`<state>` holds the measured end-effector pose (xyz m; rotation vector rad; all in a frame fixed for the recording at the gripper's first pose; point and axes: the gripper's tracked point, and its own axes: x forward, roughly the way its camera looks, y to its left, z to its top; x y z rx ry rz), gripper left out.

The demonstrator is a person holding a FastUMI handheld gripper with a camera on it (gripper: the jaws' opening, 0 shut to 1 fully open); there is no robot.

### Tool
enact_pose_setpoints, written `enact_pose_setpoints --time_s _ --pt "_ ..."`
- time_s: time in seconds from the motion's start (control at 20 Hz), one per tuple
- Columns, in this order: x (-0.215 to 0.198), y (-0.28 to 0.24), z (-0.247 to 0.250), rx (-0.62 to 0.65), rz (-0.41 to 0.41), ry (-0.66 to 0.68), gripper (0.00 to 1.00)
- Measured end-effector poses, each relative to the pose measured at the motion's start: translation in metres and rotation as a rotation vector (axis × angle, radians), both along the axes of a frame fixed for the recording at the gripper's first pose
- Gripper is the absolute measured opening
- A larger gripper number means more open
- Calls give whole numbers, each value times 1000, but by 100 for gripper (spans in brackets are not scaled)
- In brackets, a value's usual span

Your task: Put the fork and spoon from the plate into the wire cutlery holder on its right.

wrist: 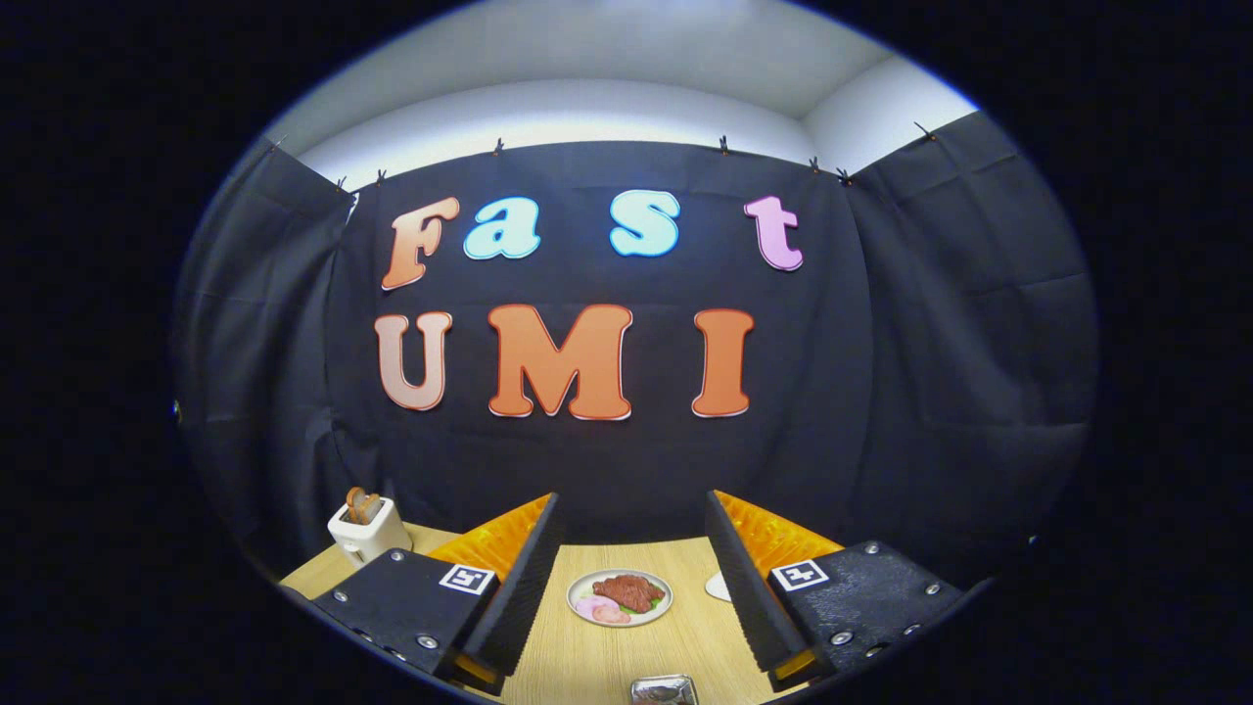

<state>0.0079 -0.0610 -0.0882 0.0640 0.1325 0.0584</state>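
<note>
The gripper point(631, 578) is held above a pale wood-grain table point(685, 646), its two fingers spread wide apart with nothing between them and nothing in their grasp. Each finger carries a small square black-and-white marker on its upper block.

Ahead of the fingers, in the gap between them, sits a small round white plate point(619, 597) on the table. It holds a dark reddish-brown slab that looks like cooked meat, some pink slices beside it and a bit of green. No fork or spoon can be made out on this plate.

Just behind the right finger, part of a pale rounded object point(718, 587) shows on the table; what it is cannot be told. Close under the gripper, a shiny metallic object point(664, 690) is partly in view, too cut off to identify.

Beyond the left finger, a small cream-white toaster point(368, 532) with brown toast standing in its slot rests near the table's far corner.
</note>
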Motion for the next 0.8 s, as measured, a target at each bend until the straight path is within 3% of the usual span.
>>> enact_pose_setpoints --time_s 0.3,0.8 --pt "3 16 21 -3 17 -86 87" --pt "6 36 28 0 54 -120 87"
